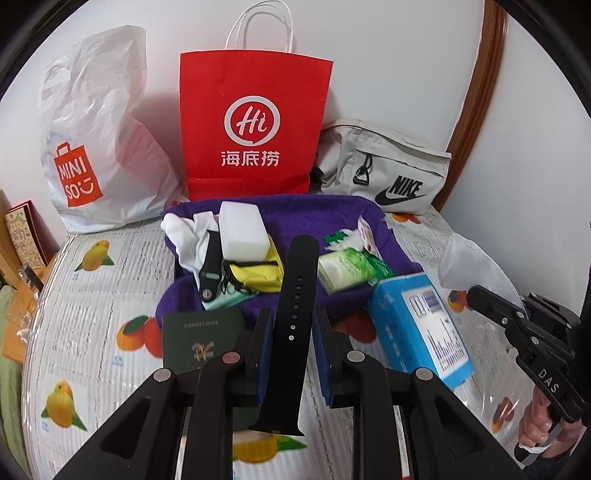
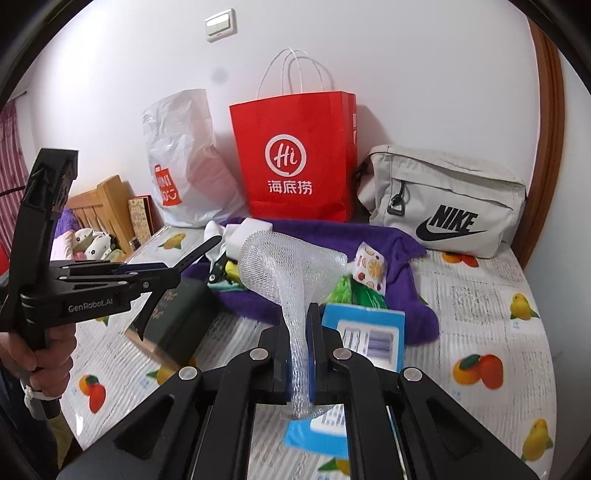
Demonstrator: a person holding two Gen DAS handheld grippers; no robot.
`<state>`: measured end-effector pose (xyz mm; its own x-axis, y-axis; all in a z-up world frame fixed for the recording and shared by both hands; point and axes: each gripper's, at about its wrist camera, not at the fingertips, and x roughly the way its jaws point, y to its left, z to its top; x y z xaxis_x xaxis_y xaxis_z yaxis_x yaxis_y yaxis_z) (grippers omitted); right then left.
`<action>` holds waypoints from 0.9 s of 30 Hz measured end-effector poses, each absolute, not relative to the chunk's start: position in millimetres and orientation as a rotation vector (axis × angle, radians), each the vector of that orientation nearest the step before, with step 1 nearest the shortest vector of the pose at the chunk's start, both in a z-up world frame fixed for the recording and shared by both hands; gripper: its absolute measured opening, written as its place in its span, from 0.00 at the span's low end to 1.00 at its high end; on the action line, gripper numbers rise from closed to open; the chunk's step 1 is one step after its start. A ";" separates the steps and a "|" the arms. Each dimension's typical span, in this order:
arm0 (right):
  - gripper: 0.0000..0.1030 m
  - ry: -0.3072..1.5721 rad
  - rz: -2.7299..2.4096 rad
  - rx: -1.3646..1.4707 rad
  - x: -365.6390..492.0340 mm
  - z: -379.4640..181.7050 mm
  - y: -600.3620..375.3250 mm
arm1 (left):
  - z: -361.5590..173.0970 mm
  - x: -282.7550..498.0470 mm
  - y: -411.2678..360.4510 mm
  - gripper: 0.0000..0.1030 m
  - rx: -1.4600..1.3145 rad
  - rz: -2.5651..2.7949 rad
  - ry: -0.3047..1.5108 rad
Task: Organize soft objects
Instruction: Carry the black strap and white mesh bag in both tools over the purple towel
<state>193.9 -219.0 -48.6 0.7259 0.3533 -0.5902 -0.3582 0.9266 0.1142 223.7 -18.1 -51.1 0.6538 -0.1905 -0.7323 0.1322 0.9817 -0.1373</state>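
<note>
The table under its clear plastic cover printed with oranges and lemons [image 2: 491,302] fills both views, yet only the right wrist view takes in the wall switch [image 2: 220,25], the striped curtain [image 2: 11,147] and the wooden bed frame [image 2: 99,206]. Against the wall stand the red paper bag [image 1: 255,122] marked "Hi" with Chinese characters, the crumpled white plastic bag [image 1: 99,147] reading "MINISO", and the grey fabric pouch [image 1: 384,162] lettered "NIKE". In front lies the purple cloth [image 1: 314,218] heaped with small things, the white foam block [image 1: 242,230] clearest from the left wrist. The left gripper [image 1: 293,321], stamped "GenRobot.AI" as seen from the right, is clamped shut on the black perforated watch strap [image 1: 295,295]. The right gripper [image 2: 298,332], marked "DAS", pinches the white foam mesh sleeve [image 2: 291,266] above the blue carton [image 2: 365,336].
</note>
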 end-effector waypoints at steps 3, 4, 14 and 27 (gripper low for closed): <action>0.06 0.658 0.390 -0.001 210.4 -49.2 -218.7 | -52.2 233.3 -15.4 0.20 -0.076 -0.179 0.840; 0.06 0.661 0.387 -0.001 215.9 -49.2 -218.7 | -52.8 237.0 -14.4 0.20 -0.078 -0.176 0.841; 0.06 0.674 0.367 -0.004 269.2 -42.2 -225.1 | -48.1 272.8 -16.1 0.20 -0.052 -0.158 0.848; 0.06 0.708 0.341 -0.013 342.6 -42.8 -225.1 | -49.6 331.6 -23.1 0.20 -0.037 -0.173 0.856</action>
